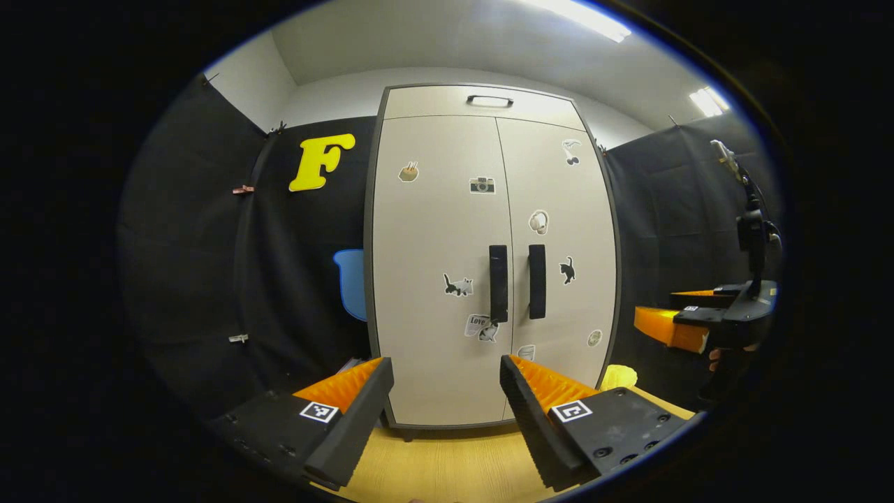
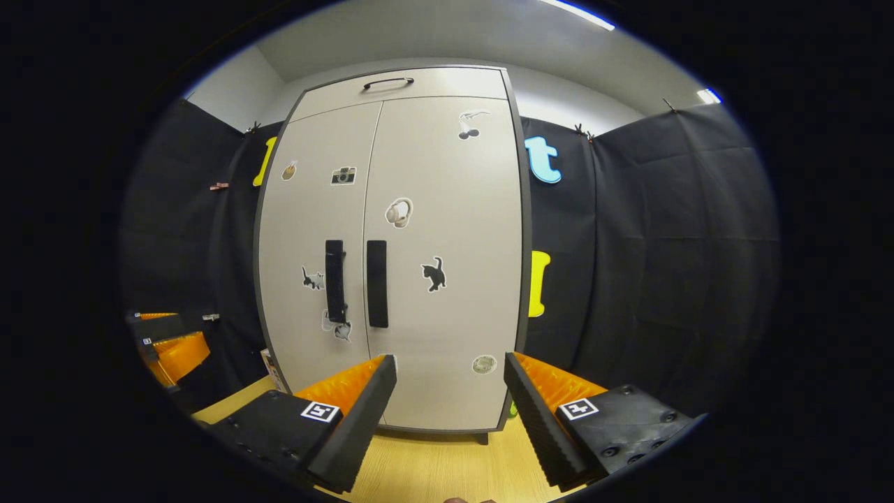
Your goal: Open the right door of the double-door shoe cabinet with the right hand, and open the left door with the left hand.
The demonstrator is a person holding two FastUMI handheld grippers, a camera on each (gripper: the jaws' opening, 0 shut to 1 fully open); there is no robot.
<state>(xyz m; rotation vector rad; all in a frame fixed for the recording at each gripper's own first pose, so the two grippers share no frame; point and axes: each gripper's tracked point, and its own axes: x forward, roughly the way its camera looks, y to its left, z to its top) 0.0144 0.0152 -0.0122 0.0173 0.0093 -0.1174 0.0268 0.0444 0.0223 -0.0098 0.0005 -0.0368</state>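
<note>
The tall pale shoe cabinet [image 1: 447, 230] [image 2: 433, 328] stands ahead with both doors closed and small stickers on them. Two black vertical handles sit side by side at the middle seam: the left door handle [image 1: 498, 283] [image 2: 335, 281] and the right door handle [image 1: 536, 281] [image 2: 377, 283]. My left gripper [image 1: 447, 388] is open, well short of the doors, below the handles. My right gripper [image 2: 450, 388] is also open, facing the right door's lower part, apart from it. In the left gripper view the right gripper [image 1: 681, 325] shows at the far right, held by a hand.
A single drawer-like top panel with a black handle [image 1: 489, 100] [image 2: 387, 82] caps the cabinet. The wooden floor [image 1: 447, 461] [image 2: 433, 468] runs up to the cabinet's feet. A yellow object [image 1: 619, 377] lies by the cabinet's right foot. Black cloth walls close both sides.
</note>
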